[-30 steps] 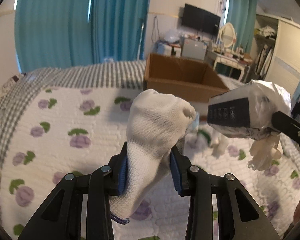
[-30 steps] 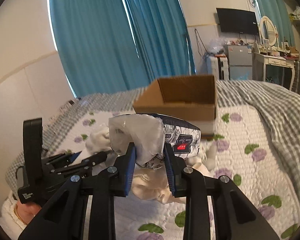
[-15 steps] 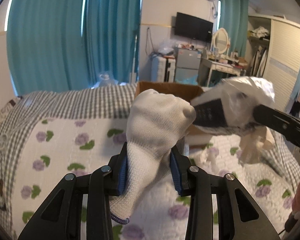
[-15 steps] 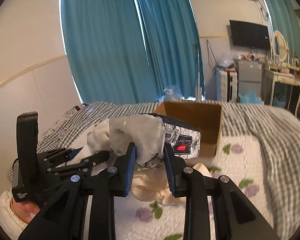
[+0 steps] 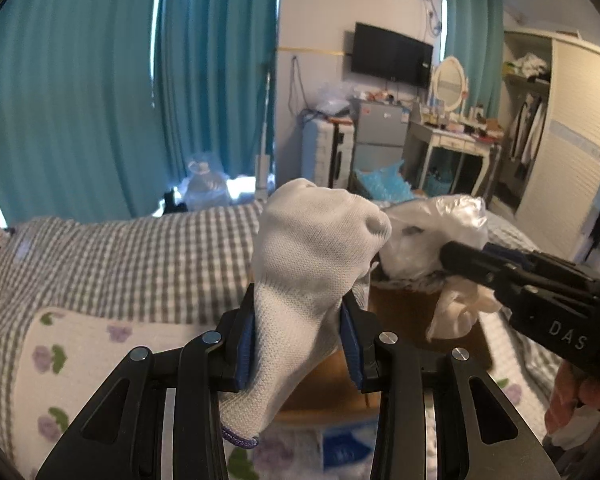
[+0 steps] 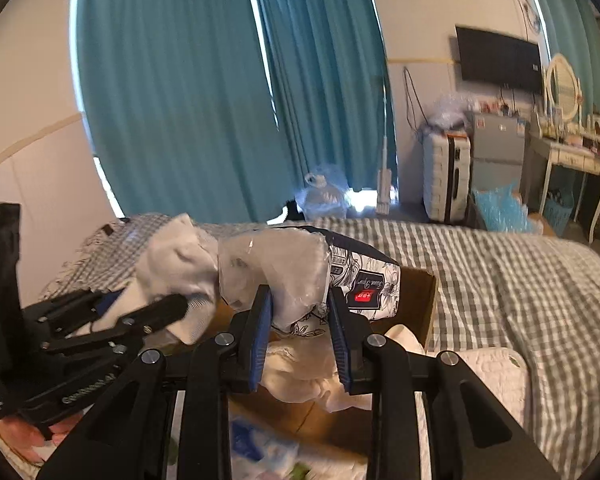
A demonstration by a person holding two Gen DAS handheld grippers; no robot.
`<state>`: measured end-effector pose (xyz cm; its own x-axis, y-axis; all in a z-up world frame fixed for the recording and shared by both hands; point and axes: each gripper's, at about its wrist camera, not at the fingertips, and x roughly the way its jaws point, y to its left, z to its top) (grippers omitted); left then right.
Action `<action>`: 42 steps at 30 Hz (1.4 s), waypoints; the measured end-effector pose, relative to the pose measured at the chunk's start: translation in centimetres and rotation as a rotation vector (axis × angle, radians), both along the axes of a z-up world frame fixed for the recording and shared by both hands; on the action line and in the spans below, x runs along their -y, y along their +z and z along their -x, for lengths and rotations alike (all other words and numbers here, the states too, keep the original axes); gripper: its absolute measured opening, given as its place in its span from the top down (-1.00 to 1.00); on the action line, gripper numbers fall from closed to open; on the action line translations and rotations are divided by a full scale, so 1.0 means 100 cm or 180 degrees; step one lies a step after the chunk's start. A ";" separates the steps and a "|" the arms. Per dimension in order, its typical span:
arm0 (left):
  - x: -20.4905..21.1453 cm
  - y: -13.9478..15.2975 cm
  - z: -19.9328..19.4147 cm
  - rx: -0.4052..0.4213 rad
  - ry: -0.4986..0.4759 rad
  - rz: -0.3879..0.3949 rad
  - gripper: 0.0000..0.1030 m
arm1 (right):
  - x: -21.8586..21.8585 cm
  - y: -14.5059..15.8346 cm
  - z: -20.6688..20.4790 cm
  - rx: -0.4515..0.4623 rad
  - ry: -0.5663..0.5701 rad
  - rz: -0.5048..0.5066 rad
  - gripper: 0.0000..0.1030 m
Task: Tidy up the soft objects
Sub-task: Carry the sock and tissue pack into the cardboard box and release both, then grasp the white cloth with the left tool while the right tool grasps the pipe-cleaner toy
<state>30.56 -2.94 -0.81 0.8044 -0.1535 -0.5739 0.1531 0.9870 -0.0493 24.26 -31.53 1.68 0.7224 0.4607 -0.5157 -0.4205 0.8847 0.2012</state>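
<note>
The white sock (image 5: 316,264) is pinched in the left gripper (image 5: 302,344), the tissue pack (image 6: 332,276) in the right gripper (image 6: 300,332) (both squeezed tight), held above the cardboard box (image 6: 416,300), probably for dropping in.

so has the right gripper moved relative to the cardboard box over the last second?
Yes. The right gripper, shut on the tissue pack, has moved forward: the cardboard box stood ahead of it earlier and now lies right beneath.

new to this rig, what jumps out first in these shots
A white sock clamped upright in the left gripper fills the left wrist view. The right gripper pinches a plastic-wrapped tissue pack over the open cardboard box on the bed, teal curtains behind.
</note>
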 end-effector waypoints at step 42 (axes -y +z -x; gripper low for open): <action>-0.047 0.113 0.219 0.0625 -0.0115 -0.0179 -0.74 | 0.009 0.113 0.250 0.0546 -0.0454 0.0758 -0.87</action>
